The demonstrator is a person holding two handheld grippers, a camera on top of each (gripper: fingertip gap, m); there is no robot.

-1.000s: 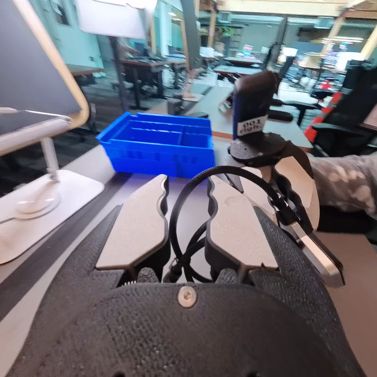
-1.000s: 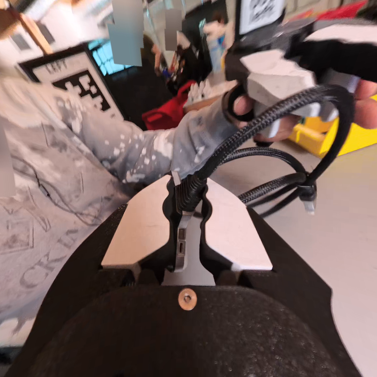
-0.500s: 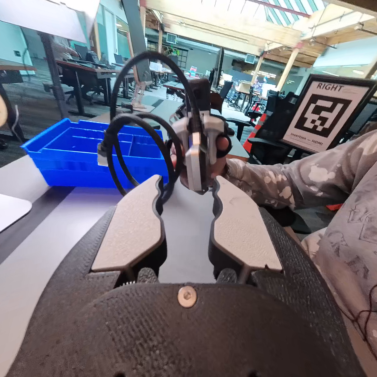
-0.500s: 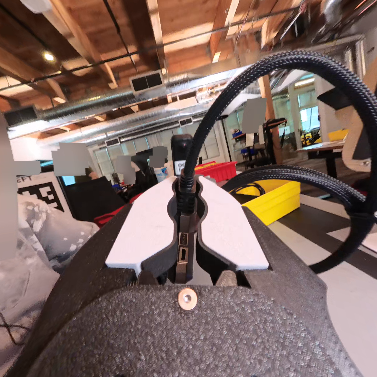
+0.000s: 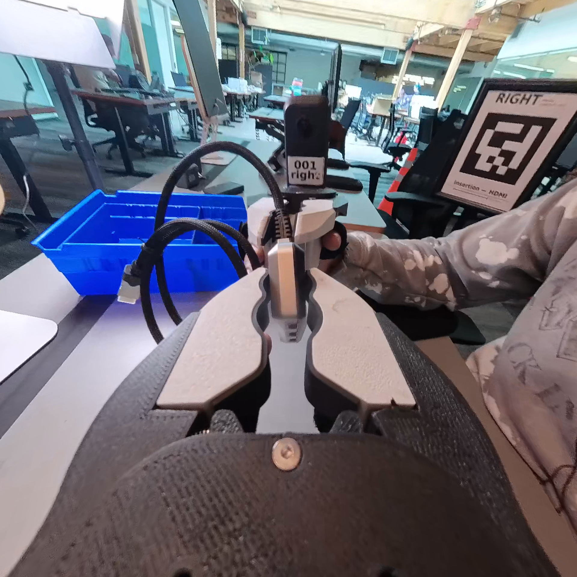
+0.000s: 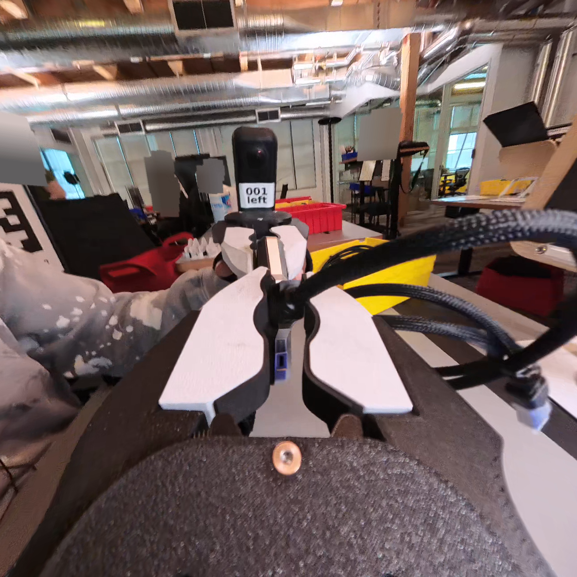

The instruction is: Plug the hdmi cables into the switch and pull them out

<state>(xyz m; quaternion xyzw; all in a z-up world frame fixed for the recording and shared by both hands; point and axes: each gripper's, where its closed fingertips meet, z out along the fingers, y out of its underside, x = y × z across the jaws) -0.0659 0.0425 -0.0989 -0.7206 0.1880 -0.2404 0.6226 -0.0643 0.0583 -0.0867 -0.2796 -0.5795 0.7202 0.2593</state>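
Note:
A silver HDMI switch (image 5: 282,296) hangs in the air between the two grippers, which face each other. My left gripper (image 5: 287,281) is closed on the switch's near end; from the right wrist view it (image 6: 271,249) shows holding the silver body (image 6: 274,254). My right gripper (image 6: 285,281) is shut on the black ribbed HDMI plug (image 6: 282,309) seated in the switch; it shows opposite in the left wrist view (image 5: 285,231). The black braided cable (image 5: 193,224) loops to the left, and its free plug (image 5: 128,288) dangles, also seen in the right wrist view (image 6: 530,409).
A blue divided bin (image 5: 93,246) stands on the grey table (image 5: 46,437) behind the cable. A white stand base (image 5: 18,340) lies at the left. A yellow bin (image 6: 399,278) and red bins (image 6: 312,212) sit behind. A marker board (image 5: 505,146) and a person's sleeve (image 5: 437,265) are at the right.
The right gripper tipped down from pointing at the ceiling to level and brought the switch between my left fingers. The left fingers narrowed onto it. The cable loop swung left.

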